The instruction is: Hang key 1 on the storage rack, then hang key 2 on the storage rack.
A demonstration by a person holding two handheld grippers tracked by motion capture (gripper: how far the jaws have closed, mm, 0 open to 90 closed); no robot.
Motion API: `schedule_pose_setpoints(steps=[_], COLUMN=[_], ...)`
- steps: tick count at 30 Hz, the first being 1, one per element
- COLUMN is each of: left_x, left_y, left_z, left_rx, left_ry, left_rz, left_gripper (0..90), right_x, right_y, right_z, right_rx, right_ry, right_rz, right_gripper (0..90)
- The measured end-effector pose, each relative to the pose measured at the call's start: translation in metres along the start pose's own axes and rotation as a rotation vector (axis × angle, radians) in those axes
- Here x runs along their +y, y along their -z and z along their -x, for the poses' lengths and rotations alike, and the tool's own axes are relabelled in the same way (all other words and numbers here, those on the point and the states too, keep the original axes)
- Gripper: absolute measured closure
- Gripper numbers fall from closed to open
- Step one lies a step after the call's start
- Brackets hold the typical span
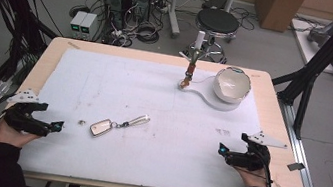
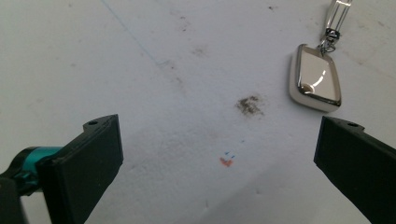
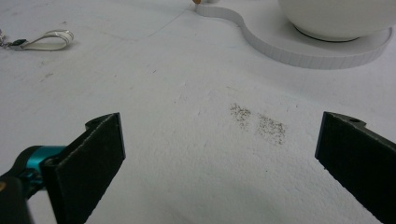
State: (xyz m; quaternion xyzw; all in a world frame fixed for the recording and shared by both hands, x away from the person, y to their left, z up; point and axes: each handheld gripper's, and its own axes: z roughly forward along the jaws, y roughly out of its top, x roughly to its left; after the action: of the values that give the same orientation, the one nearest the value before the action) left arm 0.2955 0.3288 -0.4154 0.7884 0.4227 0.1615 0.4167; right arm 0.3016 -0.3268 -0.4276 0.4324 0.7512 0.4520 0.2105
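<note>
The left gripper [image 2: 219, 154], jaws wide, shows a silver key fob [image 2: 315, 77] close; the right gripper [image 3: 219, 154], equally wide, faces the white bowl [image 3: 338, 14].

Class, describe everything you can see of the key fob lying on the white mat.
The key fob is a small, flat, rounded-corner block with a glossy, silvery, metal-looking face that mirrors the light. A short chain link at one end joins it to a slim elongated loop. It lies flat on the white mat, angled diagonally, to the left of the middle. Nothing grips it: the left gripper sits open just short of it.
</note>
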Motion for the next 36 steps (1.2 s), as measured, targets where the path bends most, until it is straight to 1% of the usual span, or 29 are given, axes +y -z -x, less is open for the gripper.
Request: schedule_pose_setpoints(steps=[3,5,6,9,12,15,17,19,21,25,27,29,35,36], left_x=[0.007,0.012,0.016,0.029,0.041,0.053,0.060,0.065,0.071,0.080,0.082,0.083,0.089,0.090], left_y=[-0.003,-0.007,-0.008,-0.013,-0.019,-0.027,-0.030,-0.033,-0.035,-0.039,-0.043,-0.047,-0.064,-0.065], left_z=[0.006,0.008,0.010,0.015,0.020,0.024,0.027,0.029,0.031,0.034,0.035,0.036,0.038,0.038], left_rx=[-0.016,-0.033,-0.038,-0.062,-0.074,-0.084,-0.090,-0.096,-0.093,-0.105,-0.109,-0.111,-0.129,-0.131], left_ry=[-0.027,-0.033,-0.045,-0.070,-0.095,-0.116,-0.126,-0.135,-0.152,-0.159,-0.152,-0.153,-0.138,-0.141], left_rz=[-0.012,-0.020,-0.024,-0.018,-0.024,-0.056,-0.063,-0.070,-0.085,-0.093,-0.097,-0.109,-0.142,-0.146], left_gripper=[1.7,1.7,1.7,1.7,1.7,1.7,1.7,1.7,1.7,1.7,1.7,1.7,1.7,1.7], right_x=[-0.002,-0.003,-0.003,-0.003,-0.002,-0.002,-0.002,-0.002,-0.001,-0.001,-0.001,-0.001,-0.001,0.000], right_y=[-0.001,-0.001,-0.001,0.000,-0.001,-0.001,-0.001,-0.001,-0.001,-0.001,0.000,0.000,0.000,-0.001], right_z=[0.001,0.001,0.000,0.000,0.000,0.000,0.000,0.000,0.000,-0.001,-0.001,-0.001,0.000,-0.001], right_rx=[-0.004,-0.003,-0.004,-0.007,-0.005,-0.004,0.001,0.002,0.004,0.008,0.010,0.008,0.013,0.013], right_ry=[-0.009,-0.005,-0.006,0.000,0.003,0.002,0.000,0.008,0.010,0.008,0.003,0.013,0.013,0.012], right_rz=[-0.007,-0.008,-0.009,-0.008,-0.005,-0.003,-0.001,0.004,0.004,0.007,0.010,0.012,0.019,0.018], right_gripper=[0.5,0.5,0.5,0.5,0.5,0.5,0.5,0.5,0.5,0.5,0.5,0.5,0.5,0.5])
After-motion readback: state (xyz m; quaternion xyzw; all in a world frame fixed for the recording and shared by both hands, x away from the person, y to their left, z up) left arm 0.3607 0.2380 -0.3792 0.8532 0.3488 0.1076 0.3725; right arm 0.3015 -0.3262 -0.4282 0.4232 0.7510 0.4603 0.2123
